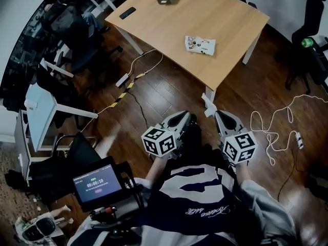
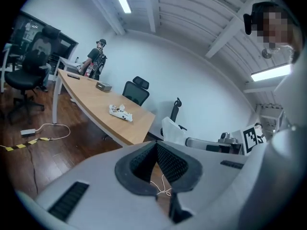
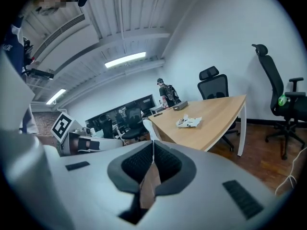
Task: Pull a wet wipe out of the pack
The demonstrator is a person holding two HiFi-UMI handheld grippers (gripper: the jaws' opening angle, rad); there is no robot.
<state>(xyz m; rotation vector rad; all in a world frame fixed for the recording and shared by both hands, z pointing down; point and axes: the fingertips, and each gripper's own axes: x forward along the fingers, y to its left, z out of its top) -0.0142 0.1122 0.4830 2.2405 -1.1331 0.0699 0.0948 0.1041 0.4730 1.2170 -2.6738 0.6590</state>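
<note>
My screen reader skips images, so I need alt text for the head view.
A person's grey left gripper and right gripper, both shut and empty, point toward a light wooden table where a white wet wipe pack lies untouched.

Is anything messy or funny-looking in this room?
Yes. A white cable lies in loose loops on the floor right of the table, easy to trip over. The wipe pack sits crooked near the table's edge and looks crumpled.

The wipe pack [image 1: 200, 44] is too small to show its opening; the office chair [image 1: 313, 9] runs off the right edge.
</note>
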